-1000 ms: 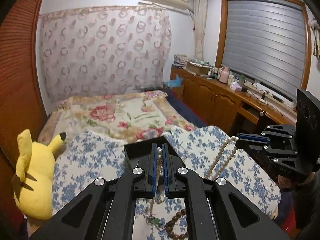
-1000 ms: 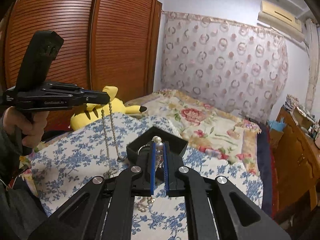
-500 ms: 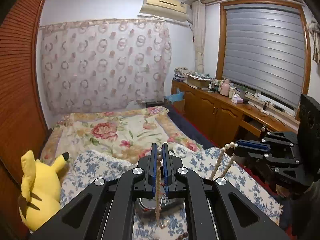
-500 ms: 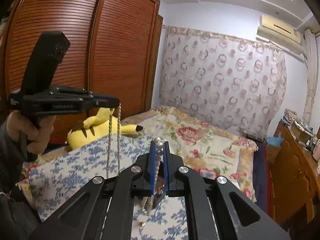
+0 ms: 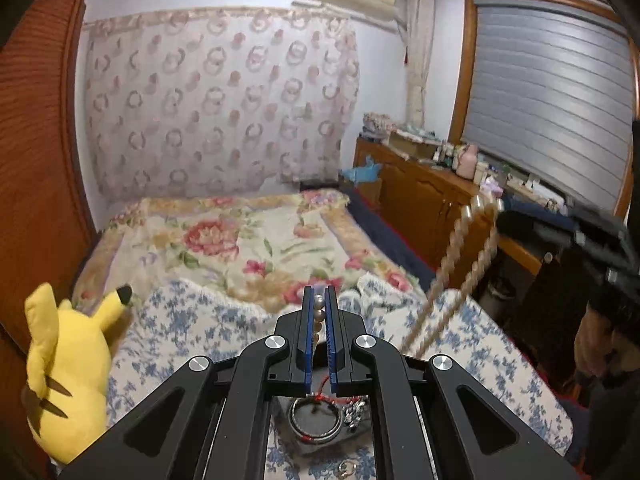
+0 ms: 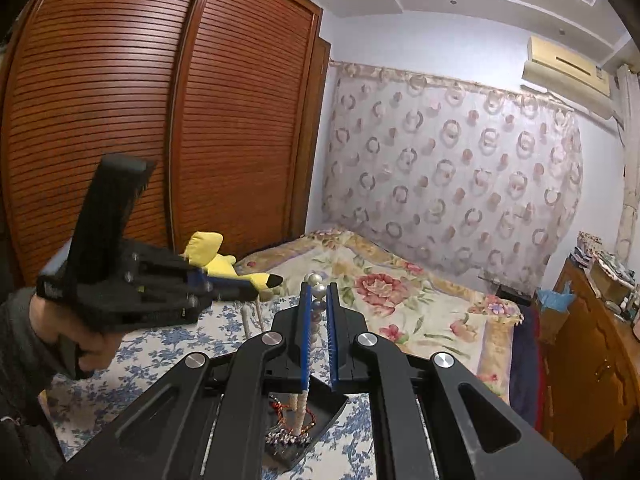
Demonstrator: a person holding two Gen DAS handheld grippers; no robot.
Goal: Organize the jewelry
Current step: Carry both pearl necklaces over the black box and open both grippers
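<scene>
A pearl necklace (image 5: 319, 309) is stretched between both grippers, above an open black jewelry box (image 5: 285, 411) on blue-flowered cloth. My left gripper (image 5: 319, 294) is shut on a few pearls. In its view the strands (image 5: 450, 280) slope up to the blurred right gripper (image 5: 500, 218). My right gripper (image 6: 318, 290) is shut on other pearls (image 6: 319, 292). From it a strand (image 6: 298, 410) hangs into the box (image 6: 326, 414). The left gripper (image 6: 256, 294) shows at left in a person's hand (image 6: 94, 346), pearls (image 6: 250, 318) dangling under it. The box holds a bangle (image 5: 316, 420) and red cord.
A yellow plush toy (image 5: 68, 364) lies at the cloth's left edge by the wooden wardrobe (image 6: 160, 120). A flowered bedspread (image 5: 224, 240) stretches behind the cloth. A wooden cabinet (image 5: 424, 200) with clutter runs along the right wall. A small ring (image 5: 347, 468) lies near the box.
Both grippers have lifted with the necklace. The black box has dropped from ahead of the fingertips to beneath them in both views. The right gripper has risen and is motion-blurred.
</scene>
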